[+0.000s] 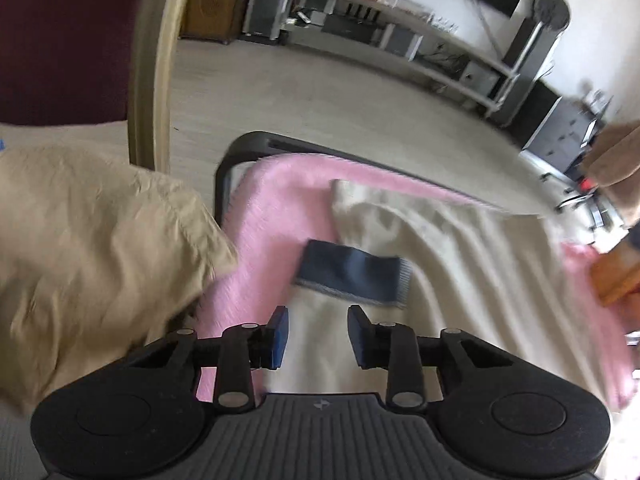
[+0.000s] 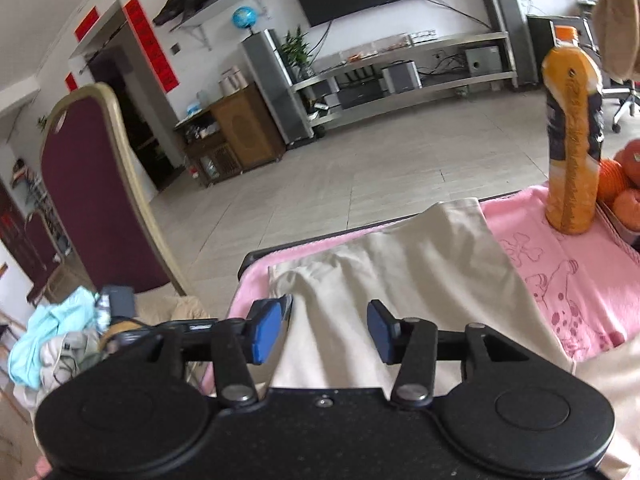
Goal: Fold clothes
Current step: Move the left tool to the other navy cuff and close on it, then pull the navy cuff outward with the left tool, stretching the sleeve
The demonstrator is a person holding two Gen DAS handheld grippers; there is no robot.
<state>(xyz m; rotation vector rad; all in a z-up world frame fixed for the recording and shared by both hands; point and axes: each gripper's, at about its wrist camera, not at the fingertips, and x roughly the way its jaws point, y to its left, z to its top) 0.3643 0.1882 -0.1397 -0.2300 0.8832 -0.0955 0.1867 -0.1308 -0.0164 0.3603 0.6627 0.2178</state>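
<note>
Hovering over the cream garment (image 1: 452, 264), the left tongs (image 1: 318, 334) stand parted with nothing gripped — its blue cuff (image 1: 352, 276) lies just ahead. The right tongs (image 2: 330, 330) gape empty above the same garment, spread on the pink towel (image 2: 568, 280) covering the worktop; beside it, an orange bottle (image 2: 574, 140).

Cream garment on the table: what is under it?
The cream garment lies on a pink towel, which shows on both sides. The towel covers a dark-edged table. What lies beneath the garment's middle is hidden.
</note>
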